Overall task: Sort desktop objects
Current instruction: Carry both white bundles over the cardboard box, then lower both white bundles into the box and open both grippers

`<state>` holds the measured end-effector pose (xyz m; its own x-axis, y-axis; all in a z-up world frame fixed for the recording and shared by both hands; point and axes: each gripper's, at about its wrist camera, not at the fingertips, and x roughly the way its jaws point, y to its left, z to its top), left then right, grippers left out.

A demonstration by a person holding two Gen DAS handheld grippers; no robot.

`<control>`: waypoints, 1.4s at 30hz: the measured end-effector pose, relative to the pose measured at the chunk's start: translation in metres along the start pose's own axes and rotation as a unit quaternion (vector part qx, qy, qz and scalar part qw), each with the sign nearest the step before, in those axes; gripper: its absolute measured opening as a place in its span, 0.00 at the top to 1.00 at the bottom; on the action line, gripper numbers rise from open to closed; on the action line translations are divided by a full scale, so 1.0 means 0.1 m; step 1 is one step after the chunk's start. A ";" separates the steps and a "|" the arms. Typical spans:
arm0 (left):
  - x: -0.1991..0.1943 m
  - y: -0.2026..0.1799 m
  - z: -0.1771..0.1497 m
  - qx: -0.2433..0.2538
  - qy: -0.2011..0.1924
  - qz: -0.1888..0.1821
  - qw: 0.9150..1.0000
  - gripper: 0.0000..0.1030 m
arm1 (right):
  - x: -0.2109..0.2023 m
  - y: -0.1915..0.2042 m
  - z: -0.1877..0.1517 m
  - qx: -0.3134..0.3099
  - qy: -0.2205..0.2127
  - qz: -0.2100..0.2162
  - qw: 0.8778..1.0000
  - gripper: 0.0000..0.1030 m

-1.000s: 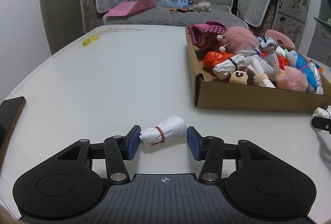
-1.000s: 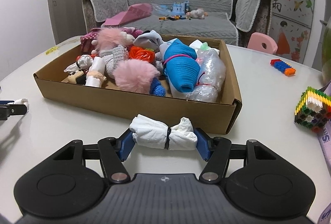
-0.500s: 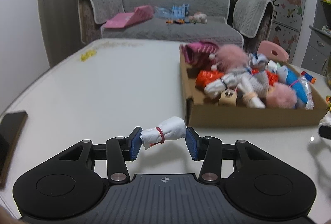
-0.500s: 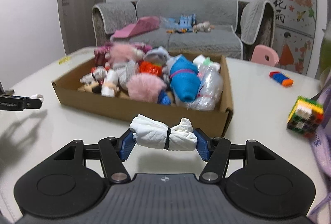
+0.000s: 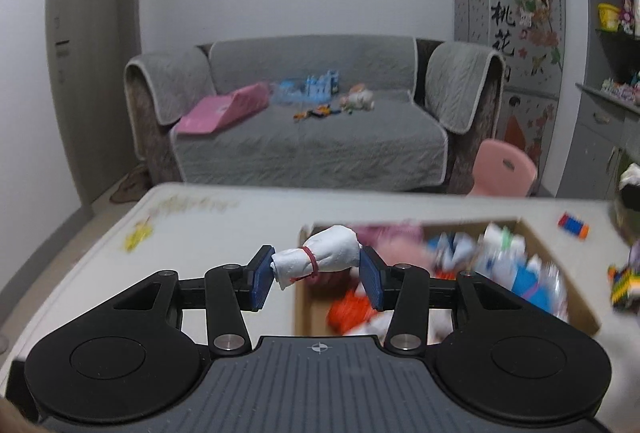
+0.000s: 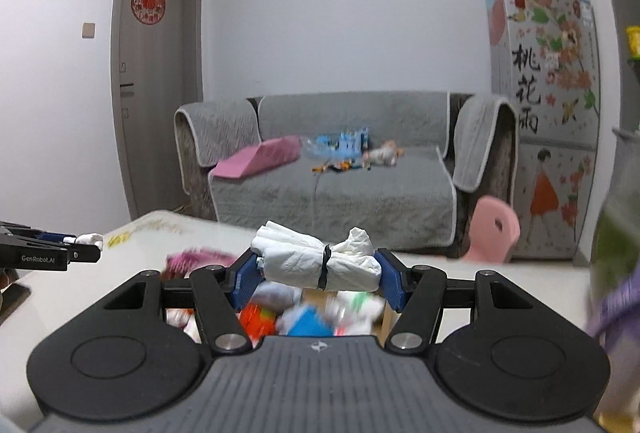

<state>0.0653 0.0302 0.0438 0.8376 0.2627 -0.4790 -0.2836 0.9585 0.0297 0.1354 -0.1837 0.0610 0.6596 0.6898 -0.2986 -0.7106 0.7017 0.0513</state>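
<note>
Your left gripper point(image 5: 318, 275) clenched a white bundle tied with red band point(image 5: 320, 260) above the table point(image 5: 224, 229); your right gripper point(image 6: 316, 275) gripped a white bundle tied with black band point(image 6: 316, 259) over the cardboard box point(image 5: 560, 265). The box's contents were motion-blurred, largely hidden behind your grippers. The colourful block cube point(image 5: 624, 283) was cut off at the left view's edge.

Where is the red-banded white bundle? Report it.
Left wrist view, centre: the red-banded white bundle is clamped in the left tool, above the cardboard box.

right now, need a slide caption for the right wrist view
Right tool clamps a white bundle tied with a black band, raised over the cardboard box.
</note>
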 end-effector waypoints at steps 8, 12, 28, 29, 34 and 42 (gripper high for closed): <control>0.63 -0.39 0.18 0.007 0.032 -0.034 0.999 0.49 | 0.63 -0.08 0.08 0.010 0.011 0.017 1.000 0.44; 0.90 -0.51 0.04 0.017 0.067 -0.047 0.996 0.49 | 0.81 -0.07 -0.05 0.005 0.034 0.024 0.999 0.44; 1.13 -0.60 -0.21 0.043 0.103 -0.043 0.993 0.49 | 1.07 -0.13 -0.33 0.024 0.106 0.014 0.994 0.44; 1.15 -0.60 -0.23 0.044 0.105 -0.042 0.993 0.49 | 1.08 -0.13 -0.34 0.023 0.110 0.013 0.994 0.44; 1.21 -0.59 -0.30 0.046 0.117 -0.042 0.991 0.48 | 1.13 -0.15 -0.37 0.023 0.118 0.007 0.993 0.44; 1.20 -0.60 -0.34 0.049 0.120 -0.045 0.991 0.48 | 1.18 -0.17 -0.43 0.026 0.128 -0.003 0.991 0.43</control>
<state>0.1673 0.0003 -0.0452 0.7192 0.1525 -0.6778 -0.1560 0.9861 0.0564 0.2152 -0.1220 -0.0157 0.5747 0.6224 -0.5314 -0.6895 0.7180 0.0952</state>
